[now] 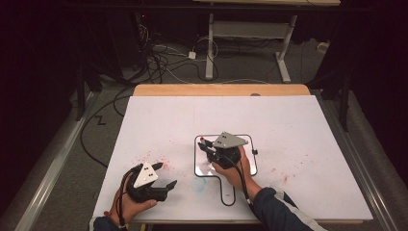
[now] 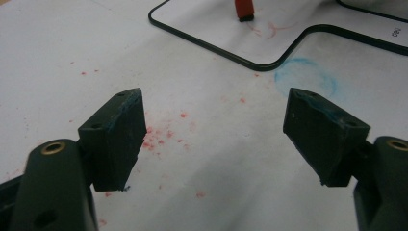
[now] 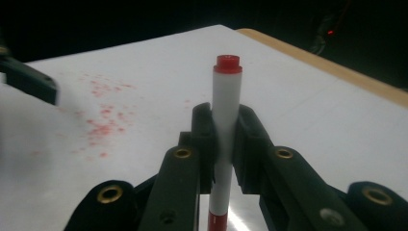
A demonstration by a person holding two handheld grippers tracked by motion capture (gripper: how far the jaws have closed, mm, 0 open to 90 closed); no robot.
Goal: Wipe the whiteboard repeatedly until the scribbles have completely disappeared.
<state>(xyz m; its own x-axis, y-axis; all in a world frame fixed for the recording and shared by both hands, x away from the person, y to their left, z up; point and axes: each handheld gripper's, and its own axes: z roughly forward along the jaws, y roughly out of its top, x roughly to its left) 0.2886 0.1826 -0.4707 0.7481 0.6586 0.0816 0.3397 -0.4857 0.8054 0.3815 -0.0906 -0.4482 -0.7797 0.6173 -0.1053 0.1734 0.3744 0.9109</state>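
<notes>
The right tongs (image 3: 225,144) are clamped on a red-capped whiteboard marker (image 3: 225,120), the pads pressing its white barrel from both sides at about mid-length. In the right gripper view the marker's long axis runs straight up between the jaws, crosswise to the direction they point, with the red end (image 1: 204,140) on top. In the left gripper view its lower red end (image 2: 243,9) meets the small whiteboard (image 1: 250,166), a black-rimmed, handled board lying flat on the tabletop (image 1: 298,120). So the marker stands roughly upright, its tip on or just at the board's surface beside faint red strokes; I judge that any coming stroke depends on keeping this axis steep while sliding across the board.

The left tongs (image 2: 214,139) stand wide apart with nothing between them, hovering low over red flecks (image 2: 161,134) on the tabletop. They lie near the whiteboard's rim, to its left, with a smudged blue ring (image 2: 308,77) between.
</notes>
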